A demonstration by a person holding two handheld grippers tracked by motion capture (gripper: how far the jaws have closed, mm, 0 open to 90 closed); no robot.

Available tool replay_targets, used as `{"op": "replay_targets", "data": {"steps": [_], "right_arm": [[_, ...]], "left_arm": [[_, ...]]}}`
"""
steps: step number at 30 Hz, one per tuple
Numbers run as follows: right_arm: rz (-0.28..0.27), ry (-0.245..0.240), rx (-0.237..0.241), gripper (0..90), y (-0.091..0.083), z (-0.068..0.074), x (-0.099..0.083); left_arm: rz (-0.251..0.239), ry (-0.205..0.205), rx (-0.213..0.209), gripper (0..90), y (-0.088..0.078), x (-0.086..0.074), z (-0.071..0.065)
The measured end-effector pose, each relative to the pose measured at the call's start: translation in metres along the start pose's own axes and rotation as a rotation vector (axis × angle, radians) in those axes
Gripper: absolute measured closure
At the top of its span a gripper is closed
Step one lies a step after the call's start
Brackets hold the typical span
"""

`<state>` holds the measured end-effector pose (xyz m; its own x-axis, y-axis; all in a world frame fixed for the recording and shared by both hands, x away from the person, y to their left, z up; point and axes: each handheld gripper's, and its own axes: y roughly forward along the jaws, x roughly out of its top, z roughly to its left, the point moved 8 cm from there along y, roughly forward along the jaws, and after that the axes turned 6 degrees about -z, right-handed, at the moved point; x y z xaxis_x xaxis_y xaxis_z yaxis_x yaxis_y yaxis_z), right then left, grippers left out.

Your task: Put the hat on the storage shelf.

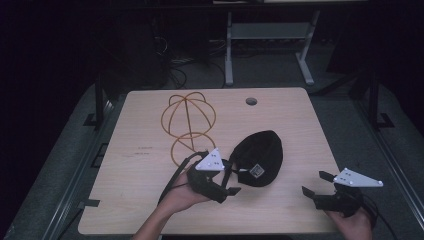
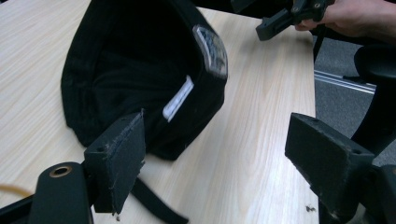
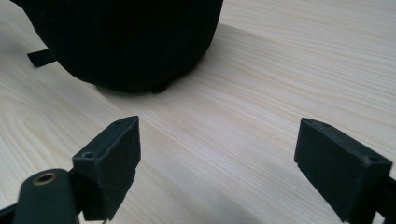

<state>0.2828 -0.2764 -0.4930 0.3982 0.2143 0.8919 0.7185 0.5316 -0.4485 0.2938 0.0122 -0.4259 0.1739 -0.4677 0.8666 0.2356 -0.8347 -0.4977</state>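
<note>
The table point(image 1: 150, 210) was light wood w/ rounded corners and a small round hole point(image 1: 251, 101) near its far edge. The black cap point(image 1: 259, 156) lay right of centre, well clear of every edge. The front strip of the top nearest the person was bare, as was the far right part. A gold wire hat stand point(image 1: 188, 126) stood left of the cap, near but apart from it; its base ring sat just beside the left gripper point(image 1: 232, 181).

Left gripper was at the cap's near-left side, jaws spread wide, gripping nothing. In the left gripper view, one jaw sat at the cap's point(image 2: 135, 74) rim; touching or not, can't tell. The other was over bare wood. Right gripper point(image 1: 316, 183) hovered near the table's right front corner, apart from the cap, jaws also spread and empty, w/ bare wood between them in the right gripper view.

The cap was plain black fabric, lying w/ its hollow inside facing the left gripper. A white label point(image 2: 178, 98) showed inside, a shiny patch point(image 2: 212, 50) on the rim band, and a black strap point(image 2: 156, 205) trailed on the wood. From the right gripper view the cap's point(image 3: 126, 42) rounded crown showed.
</note>
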Motion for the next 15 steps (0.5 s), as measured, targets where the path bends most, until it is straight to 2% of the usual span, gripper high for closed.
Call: {"op": "replay_targets", "data": {"steps": [5,6,15], "right_arm": [[0.001,-0.005,0.007,14.2,0.001,0.002,0.0],[-0.004,-0.004,0.012,14.2,0.002,0.004,0.001],[-0.004,-0.005,0.022,14.2,0.002,0.005,0.002]], "left_arm": [[0.018,0.012,-0.012,20.7,0.014,0.008,0.0],[0.028,0.008,-0.017,20.7,0.021,0.01,0.001],[0.076,0.004,-0.029,24.1,0.046,0.013,0.004]]}}
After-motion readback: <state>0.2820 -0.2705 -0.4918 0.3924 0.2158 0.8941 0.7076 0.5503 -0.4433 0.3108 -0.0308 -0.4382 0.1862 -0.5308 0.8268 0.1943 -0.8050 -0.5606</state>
